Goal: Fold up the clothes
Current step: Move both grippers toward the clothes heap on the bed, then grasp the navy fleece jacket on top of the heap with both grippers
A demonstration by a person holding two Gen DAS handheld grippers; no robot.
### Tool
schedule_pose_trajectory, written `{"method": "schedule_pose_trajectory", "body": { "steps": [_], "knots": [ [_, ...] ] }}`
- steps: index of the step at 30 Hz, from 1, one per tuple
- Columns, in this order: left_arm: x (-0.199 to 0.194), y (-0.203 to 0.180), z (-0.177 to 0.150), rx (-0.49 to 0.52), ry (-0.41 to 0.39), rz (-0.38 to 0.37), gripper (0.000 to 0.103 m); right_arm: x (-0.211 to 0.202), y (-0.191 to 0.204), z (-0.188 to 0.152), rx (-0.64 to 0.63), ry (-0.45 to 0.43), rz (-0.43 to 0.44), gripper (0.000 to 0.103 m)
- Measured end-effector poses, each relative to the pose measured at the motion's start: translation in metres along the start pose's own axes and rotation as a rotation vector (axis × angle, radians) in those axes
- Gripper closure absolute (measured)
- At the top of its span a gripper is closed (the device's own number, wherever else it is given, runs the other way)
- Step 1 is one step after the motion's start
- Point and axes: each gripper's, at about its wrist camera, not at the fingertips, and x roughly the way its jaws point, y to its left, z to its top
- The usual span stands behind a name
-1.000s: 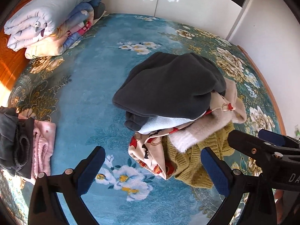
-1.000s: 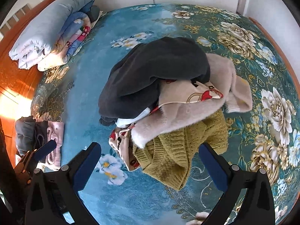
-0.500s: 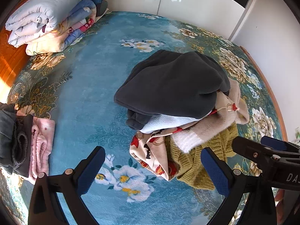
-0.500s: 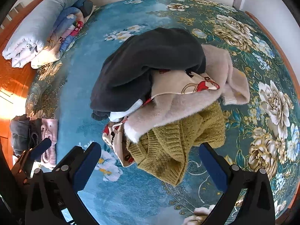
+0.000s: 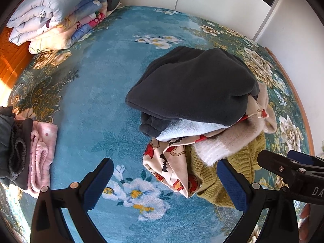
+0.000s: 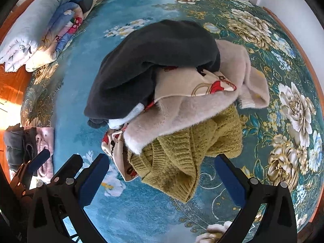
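A heap of unfolded clothes lies on the blue floral bed: a dark grey fleece (image 5: pixel 192 87) (image 6: pixel 154 60) on top, then a cartoon-print cloth (image 5: pixel 174 162) (image 6: pixel 194 85), a beige fluffy garment (image 6: pixel 182 111) and a mustard knit sweater (image 6: pixel 182 158) (image 5: pixel 241 162) lowest. My left gripper (image 5: pixel 164 184) is open and empty, just short of the heap's near left edge. My right gripper (image 6: pixel 162 178) is open and empty, its jaws on either side of the sweater's hanging front, not touching. Folded pink and dark grey clothes (image 5: pixel 24 151) (image 6: pixel 30 147) are stacked at the far left.
Rolled quilts (image 5: pixel 58 14) (image 6: pixel 40 30) lie at the bed's back left. White cabinet doors (image 5: pixel 192 2) and a wall stand behind the bed. A wooden edge (image 6: pixel 303 60) runs along the bed's right side. Blue bedspread (image 5: pixel 91 101) lies between heap and folded stack.
Both grippers have moved closer to the clothes heap, which looms larger in both views. The jaws stayed open. The clothes have not moved.
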Motion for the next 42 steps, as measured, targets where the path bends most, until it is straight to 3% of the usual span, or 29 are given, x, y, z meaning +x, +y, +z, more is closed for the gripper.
{"method": "schedule_pose_trajectory", "body": {
  "steps": [17, 21, 23, 25, 27, 30, 34, 36, 39, 40, 42],
  "knots": [
    [0.013, -0.006, 0.003, 0.013, 0.022, -0.006, 0.0, 0.013, -0.004, 0.0, -0.017, 0.038, 0.014, 0.0],
    [0.01, -0.009, 0.01, 0.027, -0.002, 0.018, 0.0, 0.008, -0.024, -0.002, 0.033, 0.027, 0.011, 0.0],
    [0.008, -0.015, 0.02, 0.034, -0.021, -0.009, 0.0, 0.005, -0.035, -0.003, 0.061, 0.02, 0.008, 0.0],
    [0.006, -0.034, 0.036, 0.098, -0.037, -0.06, 0.0, 0.001, -0.047, -0.004, 0.088, 0.014, 0.005, 0.0],
    [0.008, -0.068, 0.052, 0.248, -0.075, -0.047, 0.0, -0.002, -0.059, -0.006, 0.109, 0.011, 0.0, 0.0],
    [0.033, -0.111, 0.071, 0.433, -0.084, 0.103, 0.0, -0.006, -0.085, -0.013, 0.15, 0.031, -0.019, 0.0],
    [0.059, -0.14, 0.091, 0.479, -0.076, 0.145, 0.0, -0.018, -0.112, -0.026, 0.189, 0.031, -0.038, 0.0],
    [0.071, -0.15, 0.101, 0.518, -0.083, 0.218, 0.0, -0.024, -0.125, -0.033, 0.199, 0.03, -0.053, 0.0],
    [0.081, -0.154, 0.11, 0.532, -0.091, 0.297, 0.011, -0.035, -0.144, -0.043, 0.226, 0.026, -0.067, 0.0],
    [0.08, -0.148, 0.118, 0.495, -0.069, 0.256, 0.02, -0.039, -0.15, -0.047, 0.24, 0.024, -0.066, 0.0],
    [0.078, -0.138, 0.133, 0.426, -0.035, 0.22, 0.056, -0.046, -0.162, -0.055, 0.269, 0.02, -0.064, 0.0]
  ]
}}
